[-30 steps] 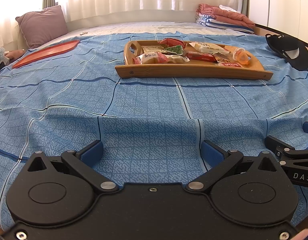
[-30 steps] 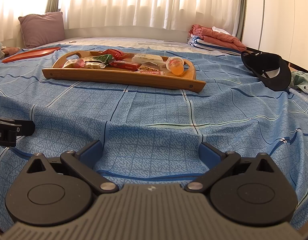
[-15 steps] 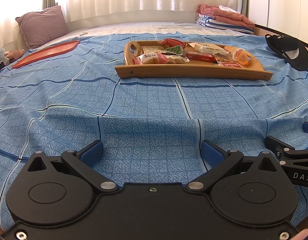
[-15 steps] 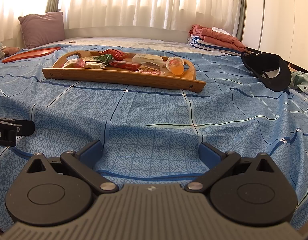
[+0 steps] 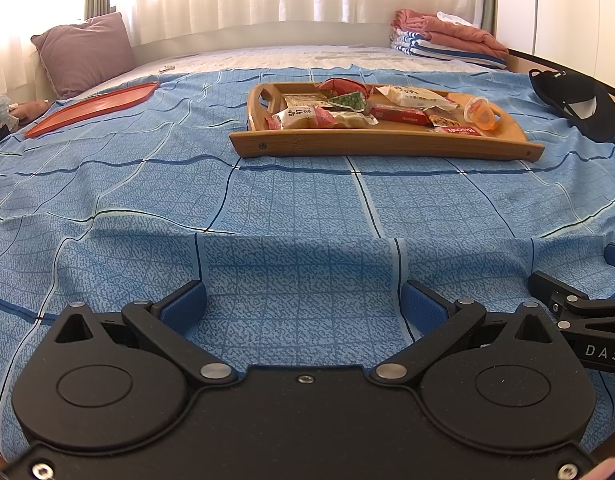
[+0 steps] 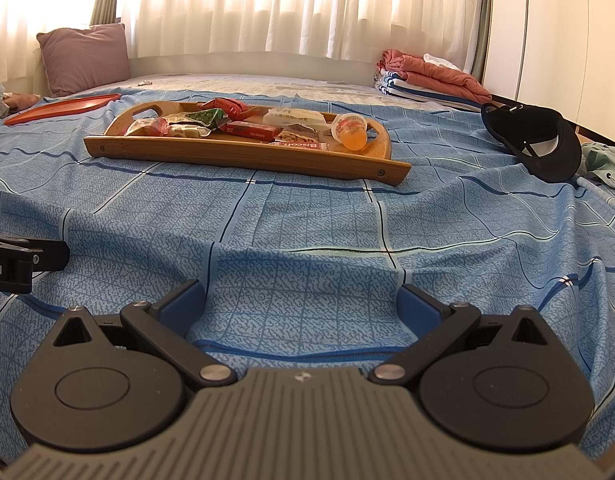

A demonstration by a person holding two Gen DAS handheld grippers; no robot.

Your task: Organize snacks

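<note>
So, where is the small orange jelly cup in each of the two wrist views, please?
Left wrist view: the orange jelly cup lies on its side at the right end of the wooden tray, right of centre, upper part.
Right wrist view: it lies at the tray's right end, just above centre.
Shared landmark: the black cap to the right.

Bed (image 5: pixel 299 200) covered by a blue checked sheet. Lying directly on it: wooden tray (image 5: pixel 379 146) of snacks at centre; red tray (image 5: pixel 91 108) to its left; purple pillow (image 5: pixel 83 50) and folded laundry (image 5: pixel 447 40) at the far end; black cap (image 6: pixel 535 142) to the right.
</note>
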